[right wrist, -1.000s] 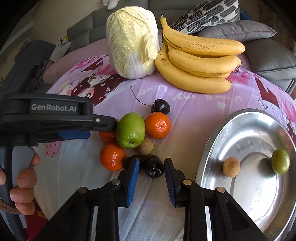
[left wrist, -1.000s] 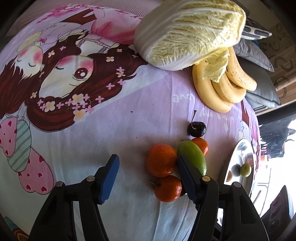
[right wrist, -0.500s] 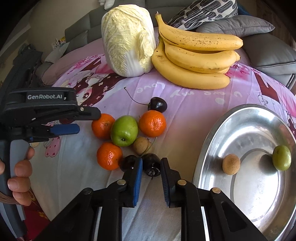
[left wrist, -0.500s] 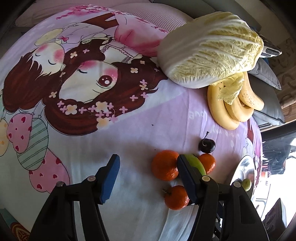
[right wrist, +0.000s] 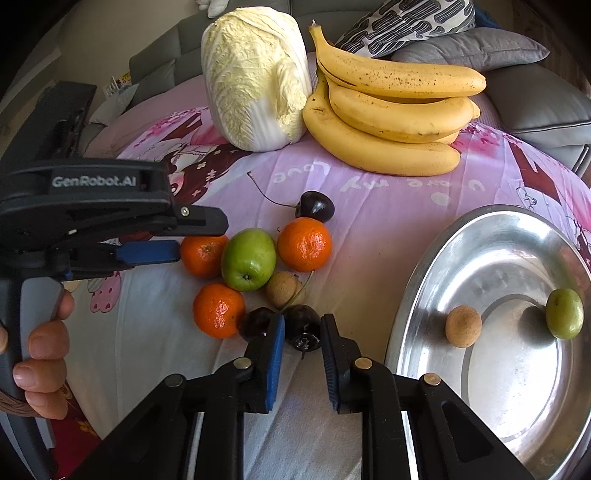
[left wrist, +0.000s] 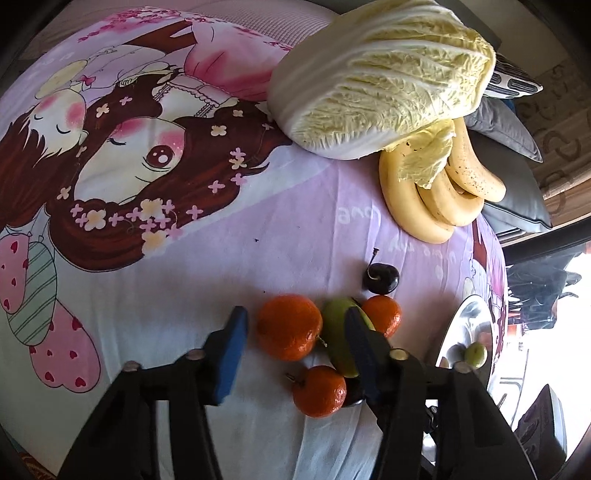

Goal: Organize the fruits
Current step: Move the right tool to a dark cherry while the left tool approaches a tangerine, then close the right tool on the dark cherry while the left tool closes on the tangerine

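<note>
A cabbage (right wrist: pixel 255 74) stood on end on a pink cartoon-printed cloth (right wrist: pixel 388 218), grey cushions (right wrist: pixel 535 99) and a patterned pillow (right wrist: pixel 406 18) piled behind, what may be a grey sofa (right wrist: pixel 159 70) glimpsed at the back.

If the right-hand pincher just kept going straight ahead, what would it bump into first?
Most likely the dark cherry sitting between the right gripper fingertips, jaws open around it. Just past it lies a small brown fruit.
</note>
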`<state>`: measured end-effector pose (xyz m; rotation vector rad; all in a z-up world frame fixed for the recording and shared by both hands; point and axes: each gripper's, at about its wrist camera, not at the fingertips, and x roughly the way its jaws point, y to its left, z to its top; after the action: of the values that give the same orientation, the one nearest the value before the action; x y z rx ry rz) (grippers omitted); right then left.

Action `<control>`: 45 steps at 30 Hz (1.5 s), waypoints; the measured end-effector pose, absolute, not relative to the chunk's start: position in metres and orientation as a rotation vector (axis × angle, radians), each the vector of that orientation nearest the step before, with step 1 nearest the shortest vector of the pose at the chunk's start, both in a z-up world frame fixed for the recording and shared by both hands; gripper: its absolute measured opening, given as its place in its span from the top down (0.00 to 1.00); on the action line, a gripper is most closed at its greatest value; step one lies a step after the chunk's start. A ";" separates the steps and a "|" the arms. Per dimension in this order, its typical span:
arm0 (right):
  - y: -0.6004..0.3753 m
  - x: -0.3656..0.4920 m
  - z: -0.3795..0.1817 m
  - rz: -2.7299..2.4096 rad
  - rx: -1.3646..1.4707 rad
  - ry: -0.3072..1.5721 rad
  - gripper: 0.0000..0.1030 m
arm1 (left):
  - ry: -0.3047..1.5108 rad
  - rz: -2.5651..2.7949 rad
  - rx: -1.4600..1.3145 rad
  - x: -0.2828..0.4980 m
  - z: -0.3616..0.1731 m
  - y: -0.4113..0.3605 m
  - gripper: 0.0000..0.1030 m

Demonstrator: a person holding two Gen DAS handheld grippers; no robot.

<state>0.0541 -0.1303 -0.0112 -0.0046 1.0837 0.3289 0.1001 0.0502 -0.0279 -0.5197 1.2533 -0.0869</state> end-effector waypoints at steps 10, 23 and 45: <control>-0.130 0.054 -0.011 0.329 -0.004 1.087 0.79 | 1.280 -0.075 -0.509 0.112 -0.041 0.039 0.60; -0.132 0.053 -0.010 0.327 -0.003 1.082 0.81 | 1.238 -0.098 -0.551 0.100 -0.021 0.052 0.61; -0.135 0.050 -0.006 0.333 -0.017 1.097 0.81 | 1.250 -0.121 -0.596 0.093 -0.018 0.057 0.61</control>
<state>0.0498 -0.1353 -0.0064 -0.0174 1.0974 0.3326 0.0927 0.0572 -0.0185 -0.5960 1.2498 -0.1215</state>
